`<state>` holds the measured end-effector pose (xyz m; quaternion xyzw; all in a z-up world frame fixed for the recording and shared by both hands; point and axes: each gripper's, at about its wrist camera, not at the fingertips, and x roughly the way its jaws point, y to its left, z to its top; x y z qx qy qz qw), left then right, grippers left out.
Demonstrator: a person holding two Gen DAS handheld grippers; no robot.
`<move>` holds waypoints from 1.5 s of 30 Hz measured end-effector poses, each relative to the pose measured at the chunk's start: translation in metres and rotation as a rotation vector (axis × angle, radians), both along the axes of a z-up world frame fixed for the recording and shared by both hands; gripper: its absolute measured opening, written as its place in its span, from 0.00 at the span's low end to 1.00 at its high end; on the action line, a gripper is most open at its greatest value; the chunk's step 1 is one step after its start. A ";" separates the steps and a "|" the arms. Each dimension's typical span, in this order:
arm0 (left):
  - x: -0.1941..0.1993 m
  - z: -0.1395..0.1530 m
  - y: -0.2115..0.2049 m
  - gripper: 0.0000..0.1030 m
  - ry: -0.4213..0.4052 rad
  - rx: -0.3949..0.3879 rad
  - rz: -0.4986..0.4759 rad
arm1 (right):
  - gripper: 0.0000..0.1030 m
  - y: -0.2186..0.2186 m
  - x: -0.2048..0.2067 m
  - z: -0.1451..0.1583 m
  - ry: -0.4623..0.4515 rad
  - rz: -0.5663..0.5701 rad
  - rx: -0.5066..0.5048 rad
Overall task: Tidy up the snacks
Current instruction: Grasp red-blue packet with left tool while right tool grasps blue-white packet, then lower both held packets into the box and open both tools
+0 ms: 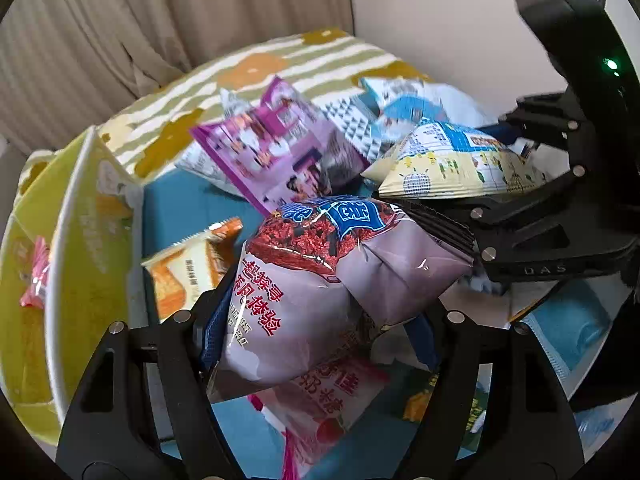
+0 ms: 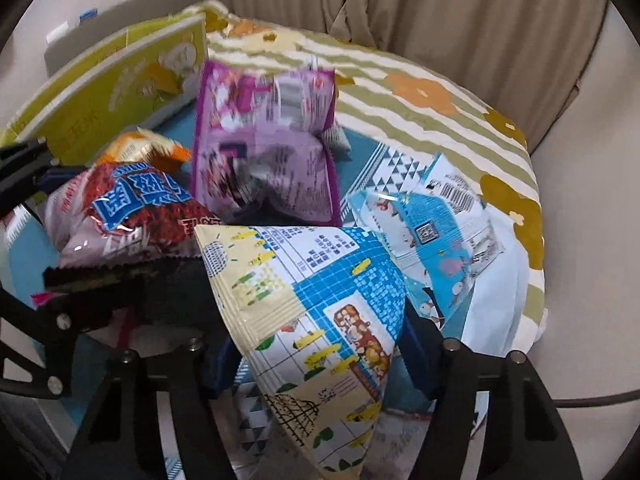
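Nearest our left lens: the mauve snack bag (image 1: 320,288), clamped between the left gripper (image 1: 316,320) pads, bulging up and forward past the fingertips. We hold it clear of the pile; its long axis runs away from us along the fingers, printed red top at the far end.

Right gripper (image 2: 320,344) likewise has a load: the cream-and-blue packet (image 2: 316,292) sits pinched between its blue pads, jaws drawn in on it. The packet's long axis runs diagonally, pointed corner toward us, wide end up and to the left.

Key relation: we read the next move as dropping into the yellow-green box (image 1: 76,240). It lies directly to the left of the left gripper, close alongside, open side facing it, one pink packet (image 1: 36,276) already inside. From the right gripper the same box (image 2: 108,92) is far forward-left, with the mauve bag (image 2: 132,208) and the left gripper's black frame in between.

So the left hand is clearly nearer; we'd expect it to go first with a short leftward swing. The right would have to cross over the left's path.

Still loose ahead of both grippers: purple bag (image 1: 276,152), light-blue bag (image 2: 432,236), orange packet (image 1: 192,268) just left of the left fingers, beside the box wall. All rest on a teal mat (image 1: 188,208).

Risk: the two held bags are close together, nearly touching.
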<state>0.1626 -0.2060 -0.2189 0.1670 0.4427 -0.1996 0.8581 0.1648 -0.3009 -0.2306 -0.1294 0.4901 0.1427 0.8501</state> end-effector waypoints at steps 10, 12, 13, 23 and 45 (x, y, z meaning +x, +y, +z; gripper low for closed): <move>-0.033 0.064 0.011 0.68 -0.097 -0.077 0.049 | 0.60 -0.006 -0.028 0.067 -0.078 -0.059 0.100; -0.041 0.084 0.020 0.68 -0.125 -0.101 0.074 | 0.60 -0.004 -0.032 0.083 -0.085 -0.071 0.122; -0.041 0.092 0.025 0.68 -0.133 -0.111 0.086 | 0.60 -0.002 -0.035 0.091 -0.091 -0.076 0.130; -0.056 0.165 0.108 0.68 -0.235 -0.132 0.253 | 0.60 0.047 -0.052 0.176 -0.207 -0.001 0.194; 0.072 0.119 0.324 0.69 -0.054 -0.042 0.342 | 0.60 0.260 0.064 0.184 -0.154 -0.018 0.370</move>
